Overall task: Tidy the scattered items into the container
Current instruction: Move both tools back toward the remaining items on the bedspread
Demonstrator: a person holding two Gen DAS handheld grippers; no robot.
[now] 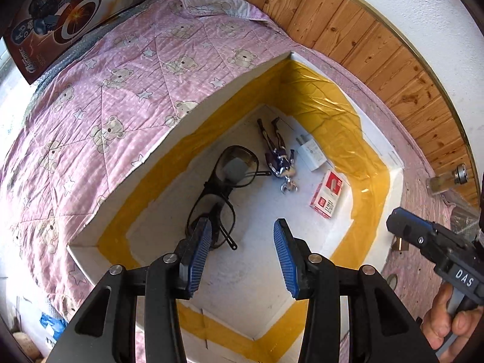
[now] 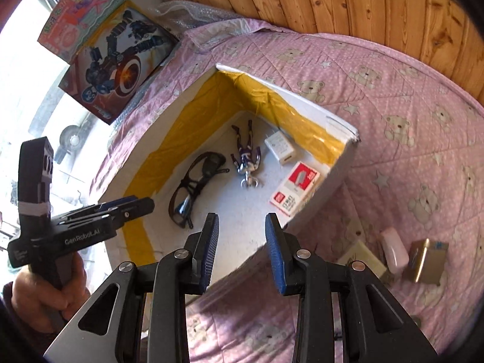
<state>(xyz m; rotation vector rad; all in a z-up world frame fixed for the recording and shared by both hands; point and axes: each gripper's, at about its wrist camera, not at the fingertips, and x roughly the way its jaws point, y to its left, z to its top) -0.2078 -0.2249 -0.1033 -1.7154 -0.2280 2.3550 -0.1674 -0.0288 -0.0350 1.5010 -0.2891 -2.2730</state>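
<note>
From my left wrist cam: my left gripper hangs over the white foam box with yellow tape round its inner walls, jaws wide and holding nothing. The black-framed glasses lie on the box floor right under my left finger, with the small purple-and-silver action figure, the white plug adapter and the red-and-white carton further in. So I'd say that drop is done. A clear little bottle with a metal cap sits out on the pink teddy-bear quilt beyond the box.

Right wrist cam: my right gripper is over the box's near edge, jaws also wide and empty. Outside on the quilt, off to my right, are a pale pink oblong case, a gold box and a cream packet, close together. Next up, I reckon: swing right, come down over one of those, and pinch it without shoving its neighbours.
</note>
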